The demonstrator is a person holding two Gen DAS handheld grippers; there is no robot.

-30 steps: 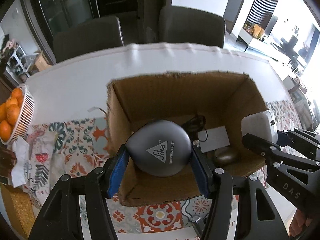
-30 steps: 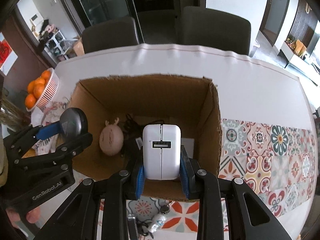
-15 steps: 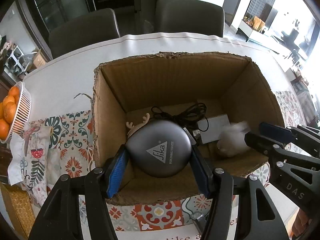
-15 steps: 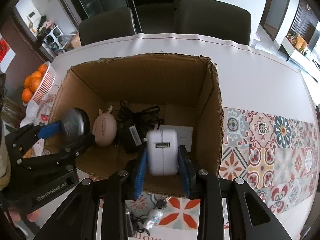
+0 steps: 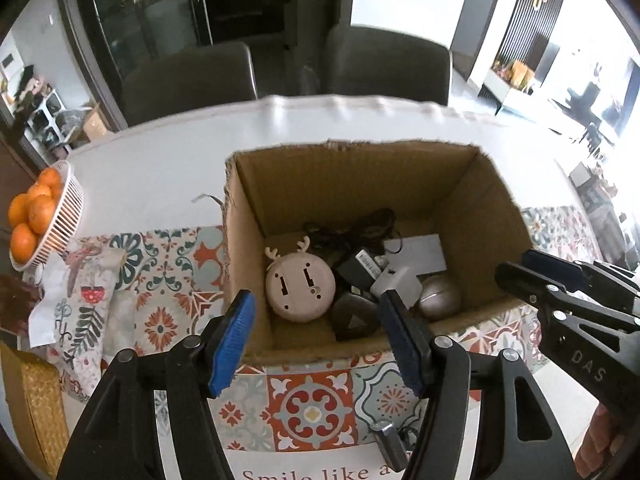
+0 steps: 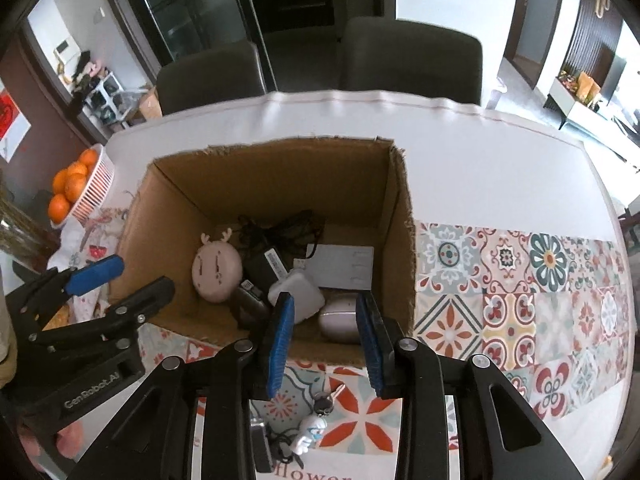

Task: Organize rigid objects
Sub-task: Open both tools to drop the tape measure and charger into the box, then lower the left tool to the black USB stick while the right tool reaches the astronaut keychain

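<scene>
Both grippers, left gripper [image 5: 316, 340] and right gripper [image 6: 325, 338], fingers wide, holding nothing, hover at near edge of cardboard box [image 6: 276, 176]; white charger [image 6: 297, 297], round gadgets inside; keychain [image 6: 316, 428] left on bench, near side.

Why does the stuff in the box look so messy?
The things in the cardboard box lie in a jumble. The white charger sits tilted across the black adapter, and a black cord is tangled behind them. The box's top edge is ragged too. Keys lie outside it.
</scene>
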